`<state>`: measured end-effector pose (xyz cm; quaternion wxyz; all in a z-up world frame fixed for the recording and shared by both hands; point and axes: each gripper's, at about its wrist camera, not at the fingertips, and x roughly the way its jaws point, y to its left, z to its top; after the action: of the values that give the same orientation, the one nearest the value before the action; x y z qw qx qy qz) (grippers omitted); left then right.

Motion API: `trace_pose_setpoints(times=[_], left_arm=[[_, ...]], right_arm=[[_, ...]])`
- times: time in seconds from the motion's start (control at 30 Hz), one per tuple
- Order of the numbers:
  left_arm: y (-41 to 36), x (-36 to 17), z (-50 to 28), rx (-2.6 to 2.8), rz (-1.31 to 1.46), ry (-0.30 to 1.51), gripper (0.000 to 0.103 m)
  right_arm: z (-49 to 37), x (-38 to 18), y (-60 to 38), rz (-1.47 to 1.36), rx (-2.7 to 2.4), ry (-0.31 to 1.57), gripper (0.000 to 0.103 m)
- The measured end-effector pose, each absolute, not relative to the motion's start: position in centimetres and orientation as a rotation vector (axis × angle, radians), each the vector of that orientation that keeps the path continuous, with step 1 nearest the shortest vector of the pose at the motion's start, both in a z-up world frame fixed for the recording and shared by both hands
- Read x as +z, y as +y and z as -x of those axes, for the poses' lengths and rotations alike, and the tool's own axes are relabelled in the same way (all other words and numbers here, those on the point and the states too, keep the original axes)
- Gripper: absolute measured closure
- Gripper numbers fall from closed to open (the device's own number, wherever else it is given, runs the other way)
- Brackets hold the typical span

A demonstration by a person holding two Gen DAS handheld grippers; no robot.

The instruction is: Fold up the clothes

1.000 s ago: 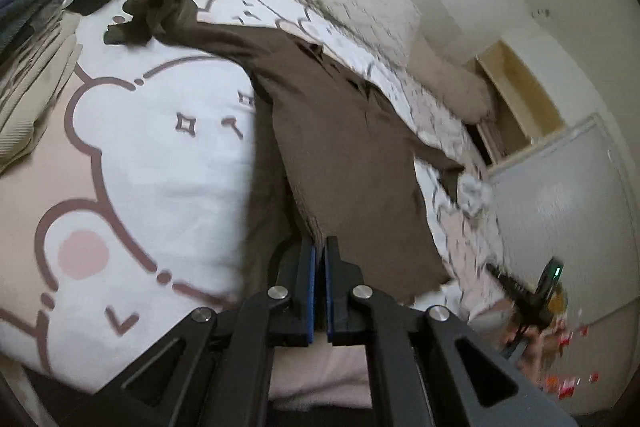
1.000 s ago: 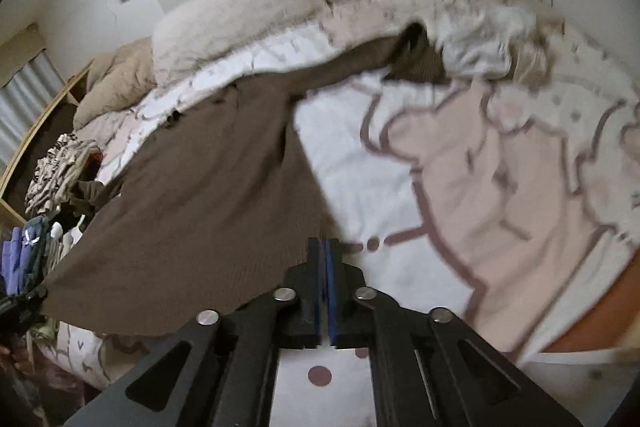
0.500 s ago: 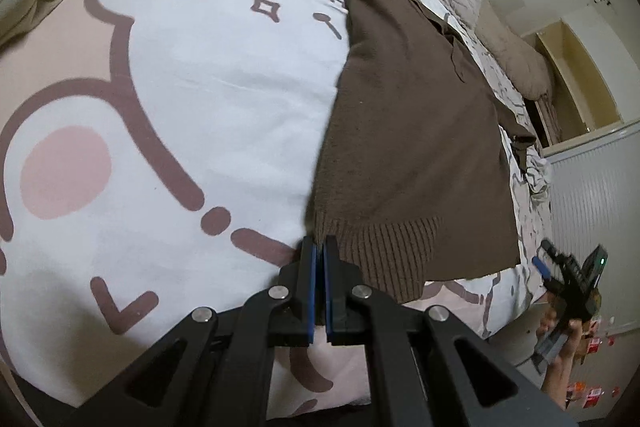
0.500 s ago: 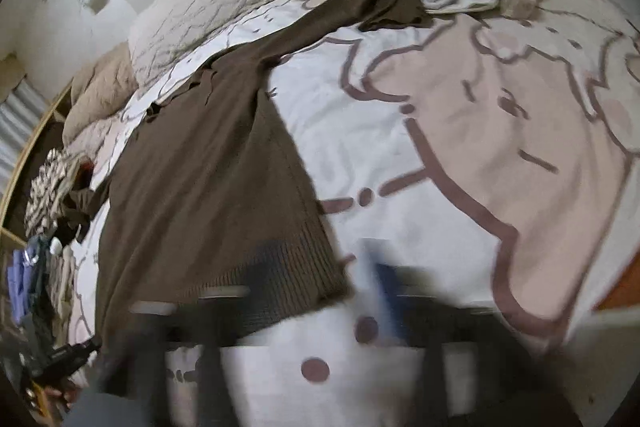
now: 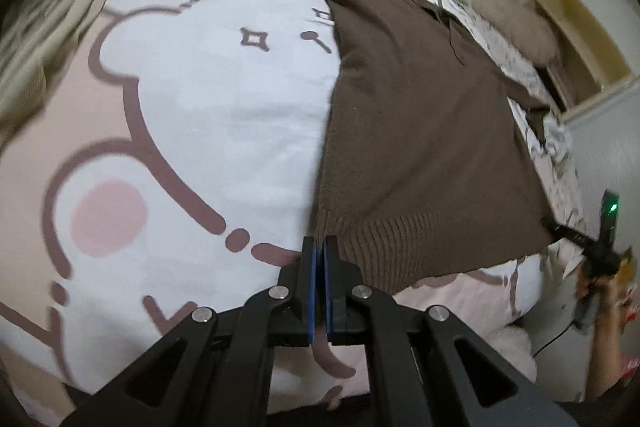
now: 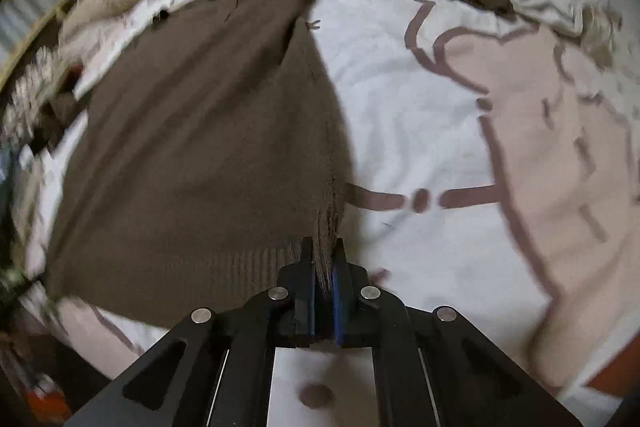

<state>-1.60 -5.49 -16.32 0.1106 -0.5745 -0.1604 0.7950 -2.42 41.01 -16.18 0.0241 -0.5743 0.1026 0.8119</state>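
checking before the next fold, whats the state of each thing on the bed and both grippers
brown sweater: spread flat on the bed, unfolded, one sleeve stretched out
left hand-held gripper: shut at the sweater's ribbed hem corner
right hand-held gripper: just closed, shut on the other hem corner
bedspread: spread out under the sweater

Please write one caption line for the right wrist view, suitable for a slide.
Right gripper, fingers shut on the ribbed hem corner of a brown sweater spread on a cartoon-print bed cover.
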Motion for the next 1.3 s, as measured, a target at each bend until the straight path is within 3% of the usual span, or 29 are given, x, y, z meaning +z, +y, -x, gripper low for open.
trace_pose_setpoints(times=[0.2,0.4,0.63,0.7,0.73,0.77,0.83,1.0,1.1,1.13,1.17,1.2,1.3], left_arm=[[-4.8,-12.3,-0.2,2.328,1.633,-0.402,0.099],[-5.0,-19.2,-0.5,2.275,1.809,-0.384,0.099],[-4.5,-19.0,-0.7,2.284,1.777,-0.264,0.097],[-4.3,-18.6,-0.9,2.281,1.777,-0.218,0.096],[-4.4,-18.4,-1.0,2.277,1.783,-0.214,0.087],[-4.6,-18.2,-1.2,2.273,1.79,-0.219,0.079],[-5.3,-17.6,-1.4,2.286,1.802,-0.211,0.07],[-7.3,-12.5,0.2,2.432,1.68,-0.11,0.069],[-7.2,-8.0,4.5,2.495,1.504,-0.054,0.069],[-6.9,-6.7,6.5,2.502,1.446,-0.033,0.069],[-6.4,-5.9,8.4,2.505,1.403,-0.02,0.069],[-5.4,-5.4,10.4,2.502,1.364,-0.005,0.069],[-2.2,-4.5,16.8,2.48,1.274,0.006,0.069]], right_arm=[[-0.1,-9.6,39.0,1.766,2.614,0.157,0.097],[-0.7,-16.8,42.2,1.855,2.4,0.262,0.097],[-1.2,-18.3,41.3,1.786,2.437,0.094,0.097],[-1.6,-18.1,40.9,1.754,2.439,0.055,0.088],[-1.6,-17.9,40.9,1.737,2.416,0.041,0.07],[-1.7,-17.6,40.9,1.701,2.371,0.012,0.037],[-2.2,-16.7,40.8,1.632,2.326,-0.04,0.013],[-2.4,-13.2,40.8,1.586,2.356,-0.085,0.013],[0.3,-7.5,40.8,1.418,2.567,-0.065,0.014],[1.8,-6.0,40.6,1.367,2.646,-0.073,0.028],[3.5,-4.8,40.3,1.331,2.711,-0.071,0.05],[5.3,-3.9,40.1,1.312,2.761,-0.06,0.06],[12.5,-2.9,39.3,1.305,2.876,-0.002,0.064]])
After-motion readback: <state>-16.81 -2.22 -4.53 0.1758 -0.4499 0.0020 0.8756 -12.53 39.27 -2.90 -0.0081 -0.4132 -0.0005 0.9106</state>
